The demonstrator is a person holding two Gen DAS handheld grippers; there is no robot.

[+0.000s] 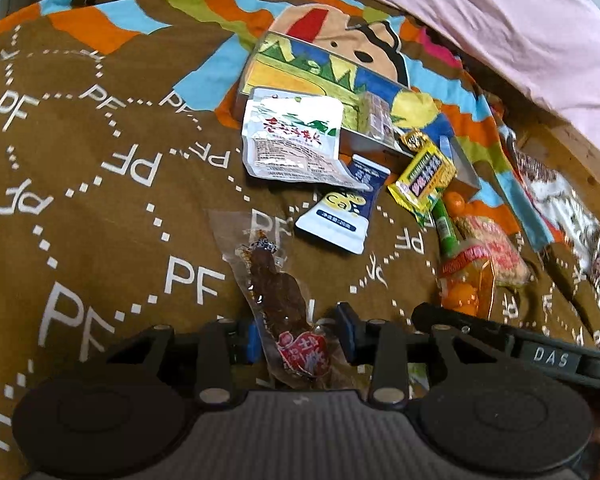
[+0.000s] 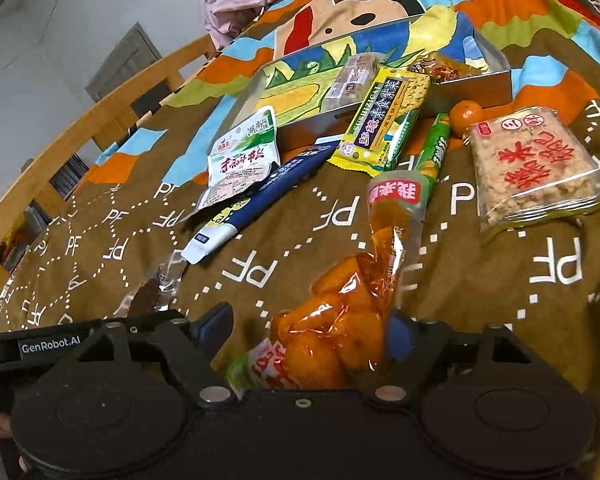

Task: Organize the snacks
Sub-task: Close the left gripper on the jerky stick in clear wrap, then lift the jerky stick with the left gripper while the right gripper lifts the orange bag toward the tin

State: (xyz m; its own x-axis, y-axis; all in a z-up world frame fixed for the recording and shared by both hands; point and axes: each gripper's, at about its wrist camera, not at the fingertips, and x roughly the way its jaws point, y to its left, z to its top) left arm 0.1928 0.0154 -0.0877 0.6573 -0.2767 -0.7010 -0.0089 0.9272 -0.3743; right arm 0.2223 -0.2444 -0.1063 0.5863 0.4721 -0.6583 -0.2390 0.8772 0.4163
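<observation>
Crinkly clear pouch of orange pieces (image 2: 340, 336) lies between the parted right claw (image 2: 312, 330); left claw (image 1: 300, 340), also apart, straddles a clear-wrapped brown meat strip (image 1: 276, 292). Slick film may slip on closing.

From your right wrist view, the tin box (image 2: 476, 84) sits at twelve o'clock on the bedspread (image 2: 100, 216). A wrapped bar (image 2: 354, 78) lies in it; a flat snack packet (image 2: 384, 116) leans over its near wall. A sachet (image 2: 240, 160) lies at ten o'clock, a rice cracker pack (image 2: 536, 164) at two, and a clear pouch (image 2: 348, 320) just before you at six.
</observation>
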